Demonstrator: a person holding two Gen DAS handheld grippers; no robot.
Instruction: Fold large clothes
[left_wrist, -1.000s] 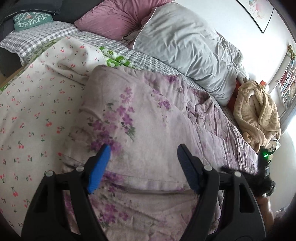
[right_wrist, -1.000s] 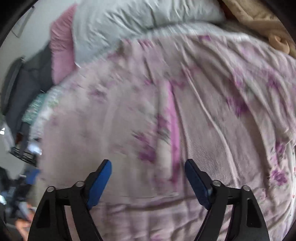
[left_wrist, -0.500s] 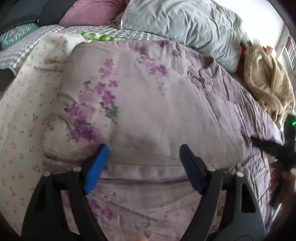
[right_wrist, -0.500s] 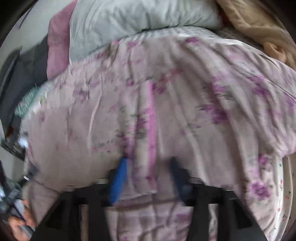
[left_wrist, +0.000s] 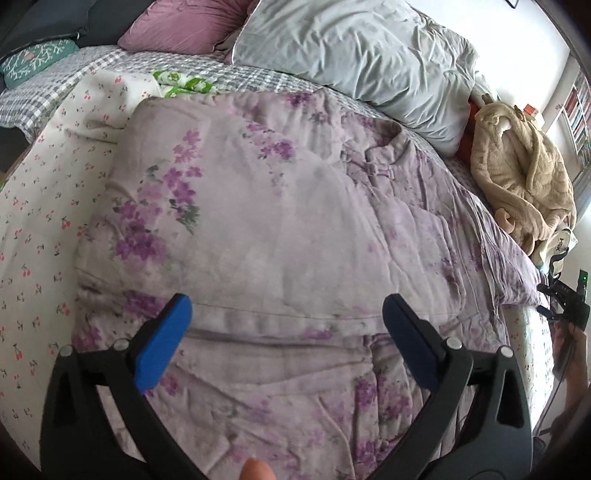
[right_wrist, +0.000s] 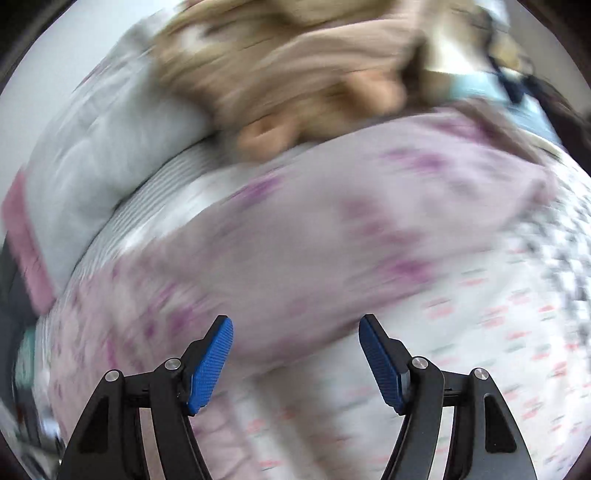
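Observation:
A large lilac padded garment (left_wrist: 258, 221) with purple flower print lies on the bed, one half folded over the other with a hem running across near me. My left gripper (left_wrist: 286, 301) hovers over that hem, its jaws opening wide with nothing between the blue pads (left_wrist: 162, 343). In the blurred right wrist view, my right gripper (right_wrist: 293, 325) stands open and empty above the garment's (right_wrist: 332, 240) end, where it meets the cherry-print sheet (right_wrist: 498, 350). At the right edge of the left wrist view a hand holds the right gripper's black body.
A grey duvet (left_wrist: 351, 55) and pink pillow (left_wrist: 177, 26) lie at the head of the bed. A beige fleece robe (left_wrist: 517, 166) is heaped at the right. The cherry-print sheet (left_wrist: 37, 221) and a checked sheet (left_wrist: 55, 81) spread to the left, with a green cushion (left_wrist: 33, 62) beyond.
My left gripper's jaws have spread wider and it has shifted a little over the garment. My right gripper has swung fast from the garment's middle to its end by the beige robe.

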